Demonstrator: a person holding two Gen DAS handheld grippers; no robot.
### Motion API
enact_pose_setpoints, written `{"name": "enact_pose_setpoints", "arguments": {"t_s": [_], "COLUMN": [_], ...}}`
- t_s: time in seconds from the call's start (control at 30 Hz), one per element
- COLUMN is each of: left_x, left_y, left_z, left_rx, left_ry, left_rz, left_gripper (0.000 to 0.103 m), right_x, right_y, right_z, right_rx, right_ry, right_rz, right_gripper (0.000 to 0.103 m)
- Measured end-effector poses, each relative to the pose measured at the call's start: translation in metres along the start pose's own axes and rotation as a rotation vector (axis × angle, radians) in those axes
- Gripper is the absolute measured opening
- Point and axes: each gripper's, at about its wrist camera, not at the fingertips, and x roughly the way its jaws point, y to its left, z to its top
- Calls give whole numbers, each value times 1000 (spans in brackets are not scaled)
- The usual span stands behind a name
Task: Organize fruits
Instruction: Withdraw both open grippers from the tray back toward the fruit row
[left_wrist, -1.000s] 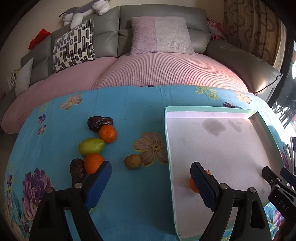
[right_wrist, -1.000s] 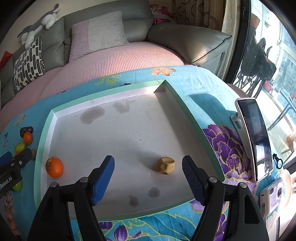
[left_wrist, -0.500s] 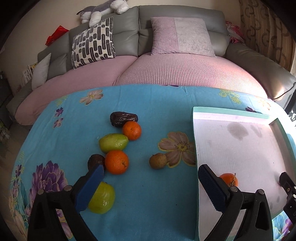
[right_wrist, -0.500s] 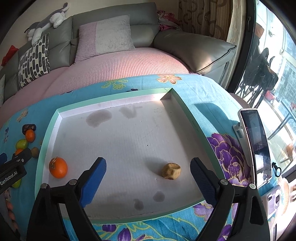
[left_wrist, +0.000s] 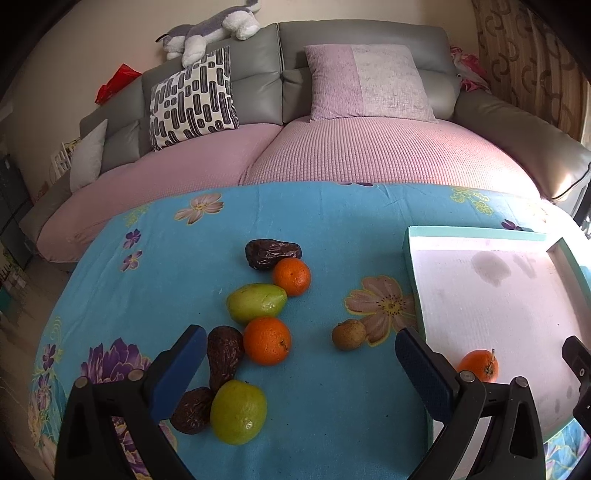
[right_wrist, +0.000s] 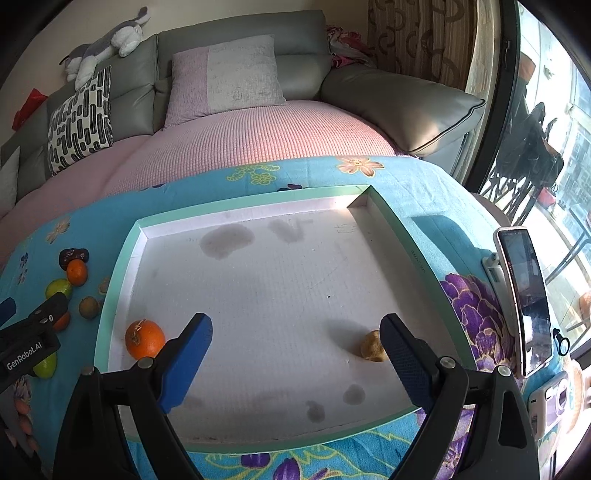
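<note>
Tray (right_wrist: 384, 206) holds orange (right_wrist: 144, 339) and brown fruit (right_wrist: 372, 345) — both grippers (left_wrist: 295, 363) (right_wrist: 295, 350) spread, empty.

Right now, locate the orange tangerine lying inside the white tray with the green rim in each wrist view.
Left wrist: orange tangerine at lower right, near the tray's left wall, beside the right fingertip.
Right wrist: it sits lower left, in the tray's near-left corner.
Shared landmark: the white tray with the green rim.

Beside the tray (right_wrist: 110, 295), the left claw (right_wrist: 7, 308) covers part of an orange (right_wrist: 62, 321) and a green fruit (right_wrist: 46, 365). The right claw's pad (right_wrist: 402, 354) hides the edge of the tan fruit (right_wrist: 371, 345). A wrinkled dark fruit (left_wrist: 190, 410) sits partly behind the left claw's pad (left_wrist: 177, 373).
</note>
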Motion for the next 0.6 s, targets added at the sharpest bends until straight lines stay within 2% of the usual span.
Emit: {"name": "enact_pose_setpoints", "arguments": {"t_s": [0.33,0.6], "left_x": [-1,-9], "left_y": [35,69], "left_z": [6,10], "left_rx": [-19,-59], "left_ry": [-12,-54], "left_rz": [-1,30], "left_gripper": [103,103], "right_x": [-2,-7], "right_y": [35,72], "right_z": [4,3], "right_rx": [-41,-94], "right_ry": [-16,-24], "right_rz": [24,70], "right_gripper": [93,93]}}
